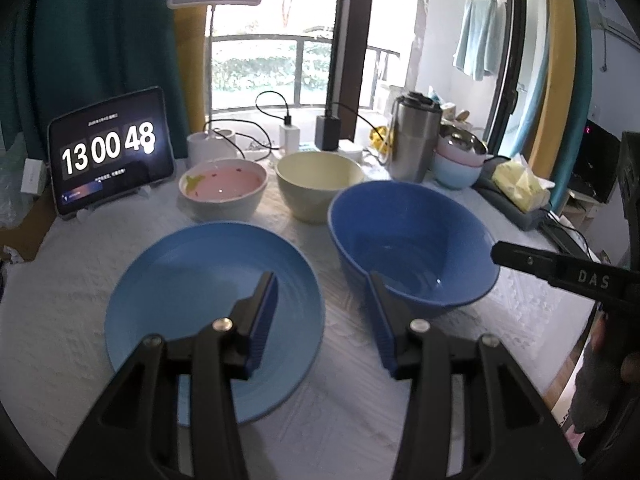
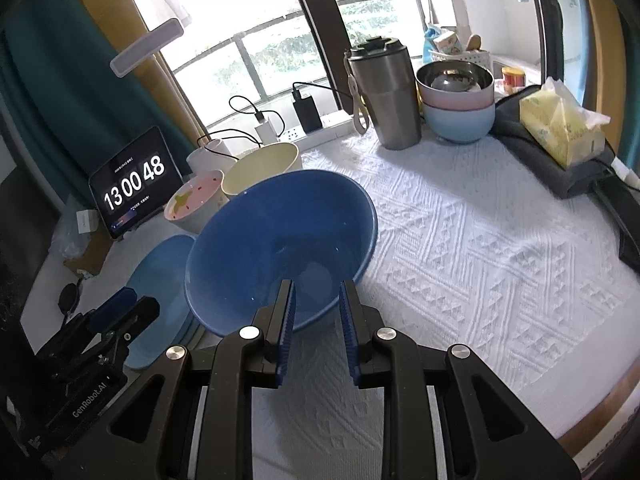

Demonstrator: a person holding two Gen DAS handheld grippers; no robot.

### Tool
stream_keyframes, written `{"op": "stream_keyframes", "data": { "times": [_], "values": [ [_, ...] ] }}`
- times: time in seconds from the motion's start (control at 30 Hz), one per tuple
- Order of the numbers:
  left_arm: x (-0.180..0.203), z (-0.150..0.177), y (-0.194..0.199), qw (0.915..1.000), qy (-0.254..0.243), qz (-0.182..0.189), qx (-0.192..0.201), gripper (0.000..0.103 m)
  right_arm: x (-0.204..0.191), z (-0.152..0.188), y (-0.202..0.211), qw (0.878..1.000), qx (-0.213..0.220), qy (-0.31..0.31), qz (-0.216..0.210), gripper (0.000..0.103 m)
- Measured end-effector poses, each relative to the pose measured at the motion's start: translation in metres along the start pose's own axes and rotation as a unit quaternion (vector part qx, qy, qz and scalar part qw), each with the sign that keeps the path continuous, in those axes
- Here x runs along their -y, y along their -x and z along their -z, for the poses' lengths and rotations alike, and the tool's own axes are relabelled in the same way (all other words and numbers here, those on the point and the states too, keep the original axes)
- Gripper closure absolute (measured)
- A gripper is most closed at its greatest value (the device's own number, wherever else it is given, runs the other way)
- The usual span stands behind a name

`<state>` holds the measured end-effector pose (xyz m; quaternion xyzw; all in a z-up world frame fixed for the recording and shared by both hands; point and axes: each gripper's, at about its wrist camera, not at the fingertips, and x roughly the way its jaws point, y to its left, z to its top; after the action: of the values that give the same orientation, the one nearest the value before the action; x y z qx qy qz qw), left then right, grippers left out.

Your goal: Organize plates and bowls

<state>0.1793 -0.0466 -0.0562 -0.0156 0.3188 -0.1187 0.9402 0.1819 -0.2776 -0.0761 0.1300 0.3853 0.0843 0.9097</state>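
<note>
A deep blue bowl [image 1: 412,240] stands tilted on the white cloth, right of a flat blue plate [image 1: 200,300]. My right gripper [image 2: 317,284] is shut on the bowl [image 2: 280,240] at its near rim, with one finger inside and one outside. Its black finger [image 1: 520,258] meets the bowl's right rim in the left wrist view. My left gripper [image 1: 324,280] is open and holds nothing. One of its fingertips hangs over the plate and the other sits just at the bowl's front rim. A pink-lined bowl [image 1: 224,188] and a cream bowl [image 1: 316,184] stand behind.
A tablet clock [image 1: 112,156] stands at the back left. A steel tumbler [image 2: 384,92], stacked pastel bowls [image 2: 460,108] and a tissue pack [image 2: 560,128] line the back right. Chargers and cables [image 1: 288,128] lie by the window. Bare cloth [image 2: 500,260] stretches right of the bowl.
</note>
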Motion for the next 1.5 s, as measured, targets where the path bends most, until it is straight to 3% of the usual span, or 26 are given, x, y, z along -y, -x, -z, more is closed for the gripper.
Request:
{"op": "stream_keyframes", "data": {
  "times": [0.67, 1.13, 1.5],
  "values": [
    [-0.043, -0.037, 0.002, 0.9988, 0.024, -0.025, 0.034, 0.056, -0.039, -0.037, -0.014, 0.999, 0.010, 0.033, -0.011, 0.079],
    [-0.100, -0.057, -0.007, 0.9959, 0.036, -0.066, 0.049, 0.056, -0.087, -0.063, -0.046, 0.998, 0.002, 0.059, -0.035, 0.079],
    [-0.149, -0.062, -0.021, 0.9942, 0.030, -0.096, 0.038, 0.056, -0.131, -0.074, -0.082, 0.997, -0.023, 0.073, -0.030, 0.079]
  ]
}}
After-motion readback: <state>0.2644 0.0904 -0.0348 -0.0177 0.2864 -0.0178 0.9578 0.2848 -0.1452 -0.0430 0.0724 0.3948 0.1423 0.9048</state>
